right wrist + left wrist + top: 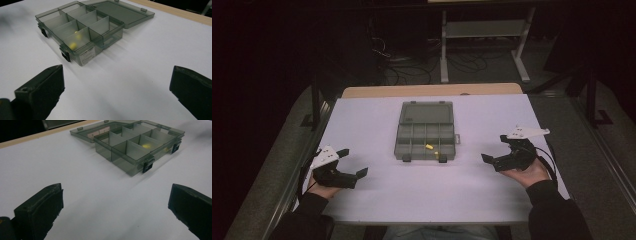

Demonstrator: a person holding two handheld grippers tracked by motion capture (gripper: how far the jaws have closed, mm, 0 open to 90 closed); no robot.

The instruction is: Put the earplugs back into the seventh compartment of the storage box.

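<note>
Two tongs, both spread wide and empty, and we sit well back from the box [426,131] at mid-frame in the high view. Our left gripper [350,162] rests at lower left, our right gripper [493,148] at right of centre, the box between them and well apart from each.

In the left gripper view the box [130,147] sits upper right, past the gap between our jaws; in the right gripper view it [82,30] sits upper left. Its lid [427,113] lies flat open behind the tray, toward the top of the high view. Two small yellow bits [429,147] lie in the near compartments.

We judge it light, stiff, smoky clear plastic, probably slick on the white table [377,190], so a push may slide it. Thin dividers and hinge look like the weak spots. We'd grip a side wall or the lid's free edge, keeping off the black latches [147,166] on the near rim.
</note>
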